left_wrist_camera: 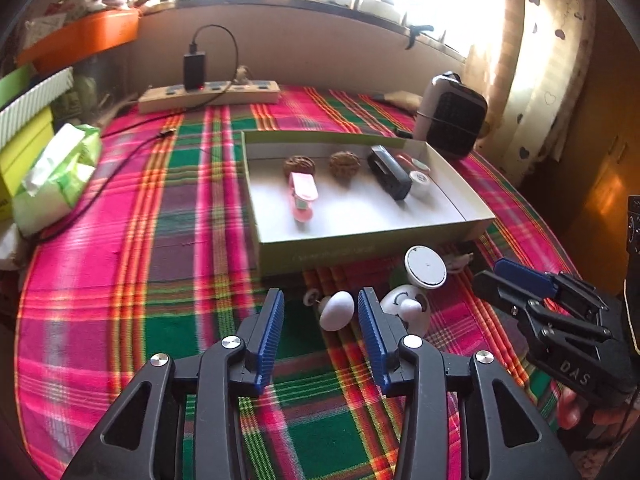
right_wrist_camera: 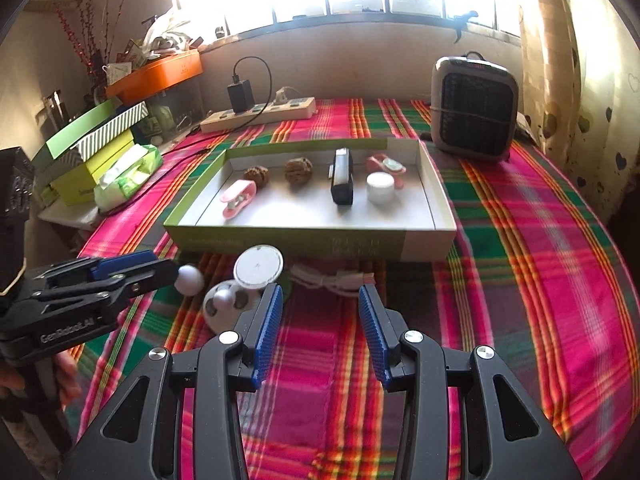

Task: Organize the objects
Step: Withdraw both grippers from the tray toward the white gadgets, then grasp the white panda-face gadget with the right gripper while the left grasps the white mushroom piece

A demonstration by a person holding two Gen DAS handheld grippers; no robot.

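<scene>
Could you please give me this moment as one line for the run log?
left gripper: open around white egg-shaped knob | right gripper: open, empty | tray: two walnuts, pink clips, black case, white jar

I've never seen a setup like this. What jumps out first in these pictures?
The bright pink-and-green plaid tablecloth fills the scene. At its centre sits a shallow green cardboard tray holding two walnuts, a black box and small pink and white items. In front of the tray, the left gripper is open around a small white egg-shaped knob, while the right gripper is open and holds nothing.
</scene>
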